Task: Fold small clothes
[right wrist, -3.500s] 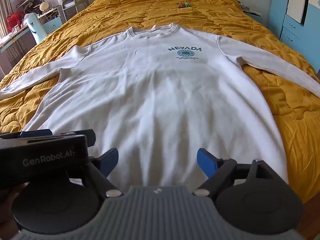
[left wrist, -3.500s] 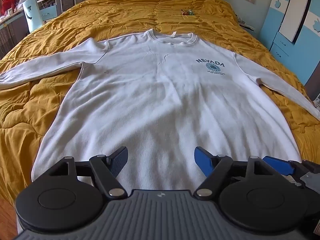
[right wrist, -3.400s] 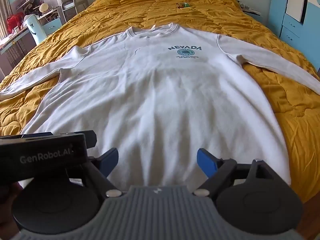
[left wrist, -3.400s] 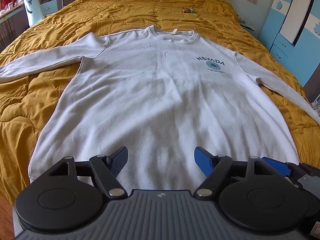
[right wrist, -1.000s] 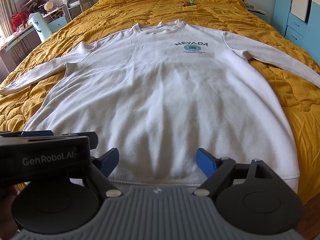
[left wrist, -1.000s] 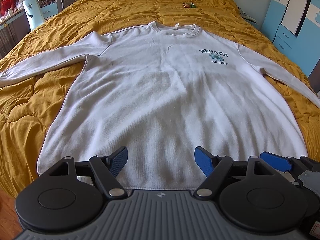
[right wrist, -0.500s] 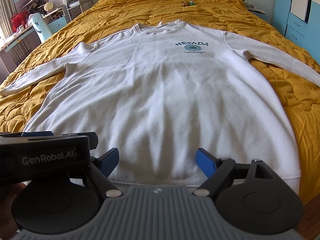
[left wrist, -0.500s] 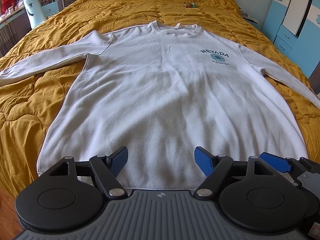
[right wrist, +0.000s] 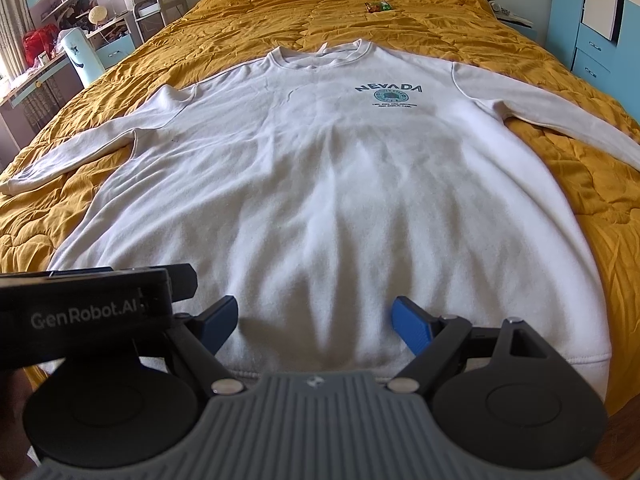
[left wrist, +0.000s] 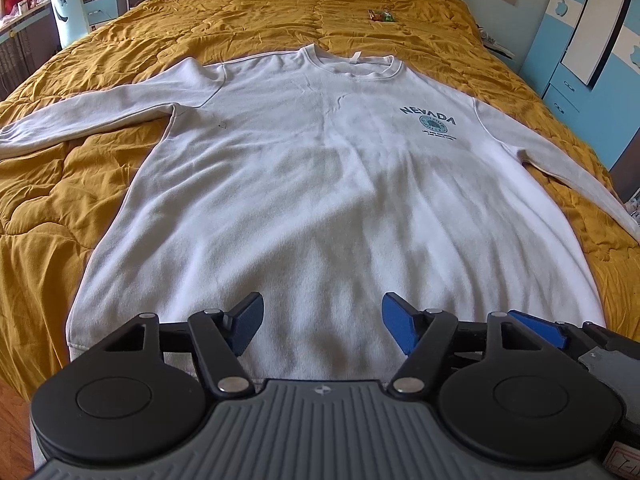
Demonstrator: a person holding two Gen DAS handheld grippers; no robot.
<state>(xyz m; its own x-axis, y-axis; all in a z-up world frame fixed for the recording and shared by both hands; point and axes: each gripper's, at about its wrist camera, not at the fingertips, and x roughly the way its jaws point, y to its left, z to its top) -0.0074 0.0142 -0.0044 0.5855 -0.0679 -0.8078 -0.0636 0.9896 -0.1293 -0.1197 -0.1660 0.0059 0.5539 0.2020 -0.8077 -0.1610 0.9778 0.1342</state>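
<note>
A white long-sleeved sweatshirt (left wrist: 320,168) (right wrist: 332,184) with a dark "NEVADA" print lies flat and face up on a mustard quilt, both sleeves spread out sideways. Its hem is nearest to me. My left gripper (left wrist: 322,322) hovers over the middle of the hem; its jaws are closing a little but stand wide apart, with nothing pinched between the blue pads. Just to its right, my right gripper (right wrist: 312,320) hangs over the hem too, open and empty. The left gripper's body shows at the left edge of the right wrist view.
The mustard quilt (left wrist: 260,12) covers a wide bed. A small colourful packet (left wrist: 382,16) lies beyond the collar. Blue cabinets (left wrist: 580,40) stand on the right. A desk, shelves and a pale blue chair (right wrist: 80,56) stand on the left.
Both views have shifted back slightly since the oldest frames, so the hem's edge now shows. The left jaws have narrowed a touch. The sweatshirt has not moved.
</note>
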